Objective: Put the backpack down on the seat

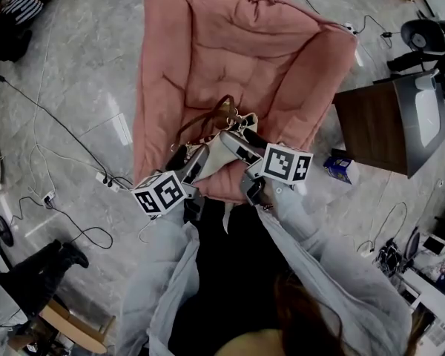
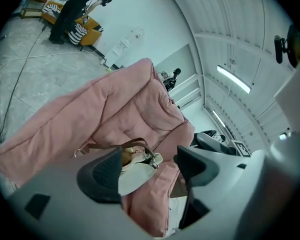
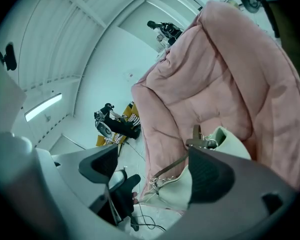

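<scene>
Both grippers are open. In the left gripper view, the left gripper [image 2: 149, 166] has its jaws well apart. The cream backpack [image 2: 135, 176] lies just past the pad on that view's left, and the pink seat [image 2: 115, 114] fills the rest of the gap. I cannot tell whether pad and fabric touch. The right gripper [image 3: 152, 171] also has its jaws spread, with the backpack beside and behind the pad on that view's right and floor showing through the gap. Neither pair is closed on anything. In the head view, the backpack sits between the two grippers, just ahead of their tips and low on the seat near its front edge. Its brown strap [image 1: 200, 121] arches away beyond the tips toward the seat's back. It looks set down or nearly so, though I cannot make out whether its whole weight is on the cushion. The main risk, as I judge it, is that front edge. The cushion slopes and is soft, so a bag left this close to the grippers' side could tip or slide off toward the person once the support goes. A second risk is a snag. The strap and its metal rings lie right at the pads, so a jaw drawn straight back could hook one and drag the bag off. Nudging it deeper before backing out slowly would help.
</scene>
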